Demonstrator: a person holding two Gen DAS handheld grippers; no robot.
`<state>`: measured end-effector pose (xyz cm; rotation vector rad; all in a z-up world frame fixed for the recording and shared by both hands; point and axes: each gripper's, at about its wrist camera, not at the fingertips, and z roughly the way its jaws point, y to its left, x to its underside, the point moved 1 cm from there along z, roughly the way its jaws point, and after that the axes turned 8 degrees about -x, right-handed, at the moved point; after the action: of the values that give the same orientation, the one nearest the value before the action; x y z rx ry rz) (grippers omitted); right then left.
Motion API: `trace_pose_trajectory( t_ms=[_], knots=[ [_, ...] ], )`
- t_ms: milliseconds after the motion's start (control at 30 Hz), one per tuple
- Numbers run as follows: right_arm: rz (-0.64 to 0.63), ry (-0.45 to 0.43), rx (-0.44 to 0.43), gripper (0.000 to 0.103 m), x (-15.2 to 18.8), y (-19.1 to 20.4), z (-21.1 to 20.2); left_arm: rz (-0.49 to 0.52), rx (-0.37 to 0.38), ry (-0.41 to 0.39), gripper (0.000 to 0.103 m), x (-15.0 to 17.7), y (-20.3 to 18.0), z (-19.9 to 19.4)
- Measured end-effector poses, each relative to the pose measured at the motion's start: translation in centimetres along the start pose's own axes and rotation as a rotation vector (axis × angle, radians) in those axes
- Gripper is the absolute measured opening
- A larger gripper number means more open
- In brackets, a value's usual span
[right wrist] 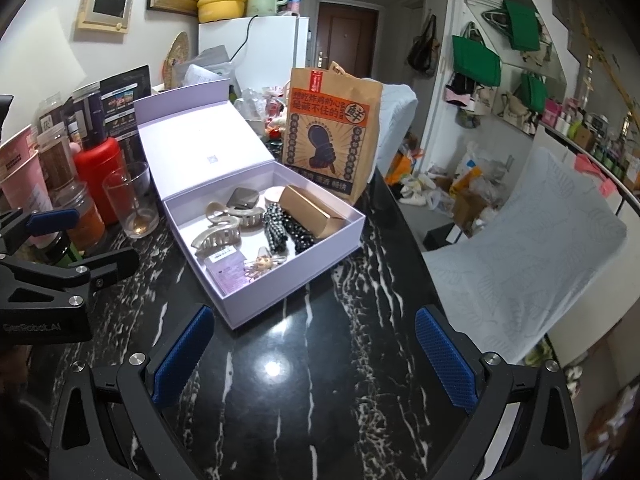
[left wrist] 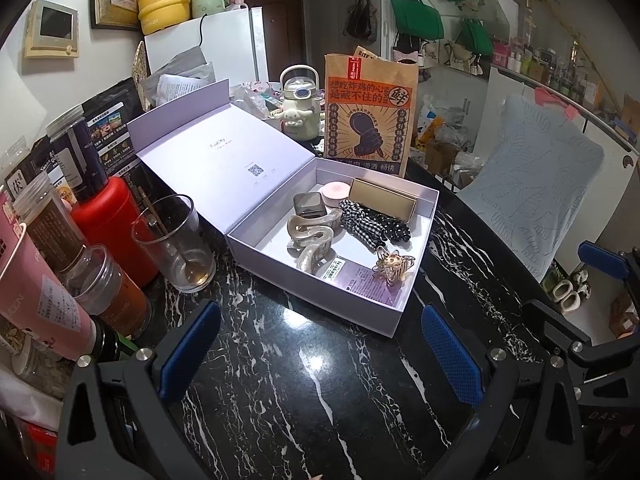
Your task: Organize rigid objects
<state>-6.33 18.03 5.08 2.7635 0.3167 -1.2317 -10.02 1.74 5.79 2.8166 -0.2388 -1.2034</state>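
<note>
Both tools, left tool [left wrist: 320,354] and right tool [right wrist: 316,354], hover wide and empty before the lavender box [left wrist: 320,300].

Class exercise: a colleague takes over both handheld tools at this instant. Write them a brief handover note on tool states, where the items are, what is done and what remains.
Left tool: open, empty, over the marble table.
Right tool: open, empty, alongside it.
The lavender box sits open, lid up. Inside: gold case, two beige hair claws, checked scrunchies, gold brooch, dark tin, pink round compact, purple card.
Done: those items are in the box.
Left: probably closing the lid; nothing small lies loose on the table near the box.
</note>
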Motion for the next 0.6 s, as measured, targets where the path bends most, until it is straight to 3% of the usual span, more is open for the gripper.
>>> trace_pose_trajectory(
  t_ms=[600],
  knots=[
    [-0.003,0.002,0.004,0.102,0.14,0.1,-0.04,0.002,0.0,0.005,0.102,0.15,0.2,-0.15]
  ],
)
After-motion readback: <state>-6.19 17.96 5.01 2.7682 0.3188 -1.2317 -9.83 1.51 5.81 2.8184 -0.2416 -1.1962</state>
